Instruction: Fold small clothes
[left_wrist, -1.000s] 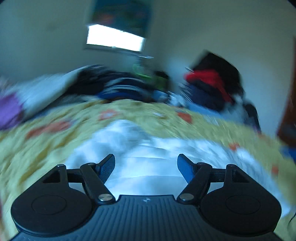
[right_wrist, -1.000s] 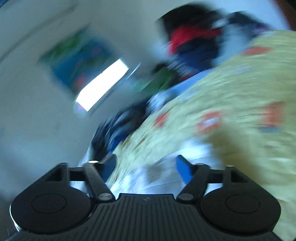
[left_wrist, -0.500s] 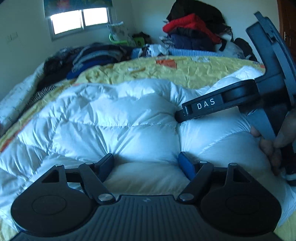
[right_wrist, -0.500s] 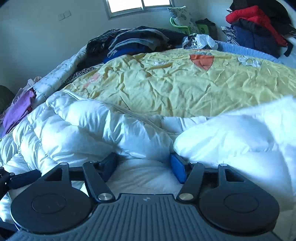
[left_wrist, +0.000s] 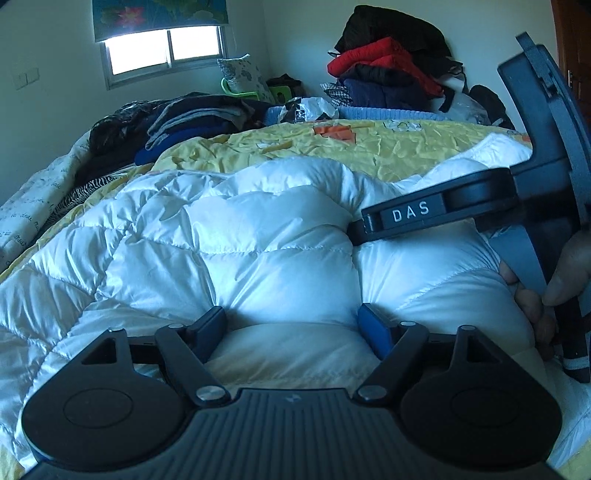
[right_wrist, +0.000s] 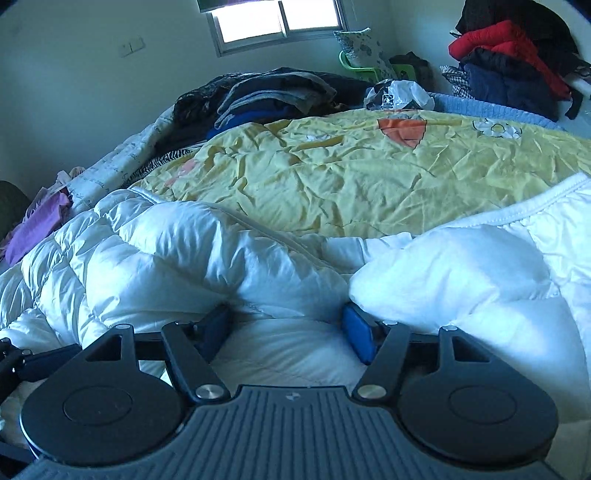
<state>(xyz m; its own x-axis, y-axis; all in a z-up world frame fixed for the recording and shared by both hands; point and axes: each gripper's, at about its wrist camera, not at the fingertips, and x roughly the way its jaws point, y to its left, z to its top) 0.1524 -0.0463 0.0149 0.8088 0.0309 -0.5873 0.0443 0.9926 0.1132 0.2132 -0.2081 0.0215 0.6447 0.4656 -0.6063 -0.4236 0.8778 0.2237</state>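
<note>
A white quilted puffer jacket (left_wrist: 258, 236) lies spread on the yellow bedsheet (left_wrist: 388, 147); it also shows in the right wrist view (right_wrist: 166, 251). My left gripper (left_wrist: 293, 326) is open, its blue fingers pressed into the jacket's near edge with puffy fabric bulging between them. My right gripper (right_wrist: 286, 330) is open too, fingers set against the jacket's near edge beside a folded-over white part (right_wrist: 461, 266). The right gripper's body, labelled DAS (left_wrist: 461, 210), shows at the right of the left wrist view, resting on the jacket.
Dark folded clothes (left_wrist: 192, 118) are piled at the far left of the bed. A heap of red, black and navy garments (left_wrist: 388, 70) stands at the back right. A purple garment (right_wrist: 37, 225) lies at the left bed edge. The yellow sheet (right_wrist: 369, 173) stretches beyond the jacket.
A second ago both views were blurred and swinging; half a second ago both grippers had settled onto the jacket's near edge. Since then they have barely moved.
</note>
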